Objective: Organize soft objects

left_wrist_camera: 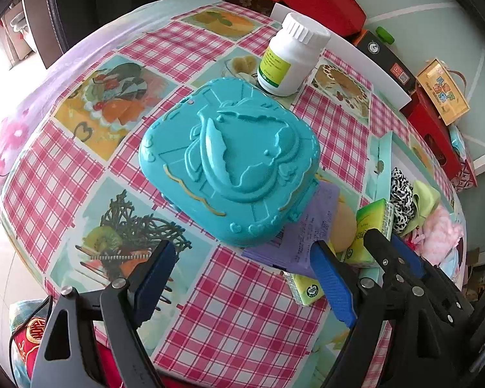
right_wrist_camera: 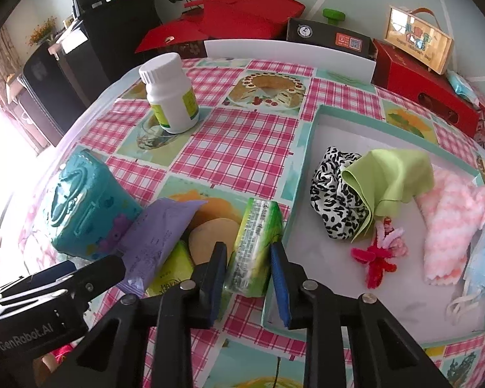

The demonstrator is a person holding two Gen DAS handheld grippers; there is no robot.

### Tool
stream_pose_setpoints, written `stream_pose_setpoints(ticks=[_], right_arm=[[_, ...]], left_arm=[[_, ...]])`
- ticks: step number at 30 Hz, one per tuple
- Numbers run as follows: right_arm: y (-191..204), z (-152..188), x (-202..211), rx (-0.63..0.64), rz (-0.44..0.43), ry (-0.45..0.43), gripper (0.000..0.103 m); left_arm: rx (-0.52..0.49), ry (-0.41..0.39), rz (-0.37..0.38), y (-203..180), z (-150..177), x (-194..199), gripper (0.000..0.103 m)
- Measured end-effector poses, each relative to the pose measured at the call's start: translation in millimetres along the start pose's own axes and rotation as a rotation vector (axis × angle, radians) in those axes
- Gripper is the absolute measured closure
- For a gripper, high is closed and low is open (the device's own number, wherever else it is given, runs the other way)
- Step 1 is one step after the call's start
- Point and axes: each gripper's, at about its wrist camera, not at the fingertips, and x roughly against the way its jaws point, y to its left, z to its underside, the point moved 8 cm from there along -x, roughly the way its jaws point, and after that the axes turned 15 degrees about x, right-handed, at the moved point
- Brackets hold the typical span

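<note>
Only from right wrist, tray (right_wrist_camera: 307, 148) contents visible, right gripper (right_wrist_camera: 249, 278) clasping tissue pack (right_wrist_camera: 255, 245)

Pink-chk cloth (right_wrist_camera: 242, 148), teal case (left_wrist_camera: 229, 168), blk/wht scrunchie (right_wrist_camera: 333, 194)

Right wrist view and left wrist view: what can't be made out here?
- Round tan pad: right wrist view, partly hidden by the purple packet and green tissue pack.
- Tissue pack print: too small to read.
- Second green pack: left wrist view, partly behind the left gripper finger.
- Blue mask: cut off by fisheye edge.
</note>
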Motion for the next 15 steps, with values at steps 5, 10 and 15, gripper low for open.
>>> stream_pose_setpoints(ticks=[5,10,15], right_arm=[[0.0,0.9,1.1,0.001,-0.001,0.0,0.075],[-2.5,2.9,3.0,-0.022,-0.027,0.0,0.076],[-5.3,4.7,7.8,-0.05,-0.046,-0.008,0.077]], left_arm=[[-0.002,0.006,0.005,-0.9,0.1,-1.0,0.018],[-0.006,0.011,0.009,-2.8,0.4,-3.1,0.018],[-0.006,0.013,0.01,-3.2,0.1,-4.0,0.018]])
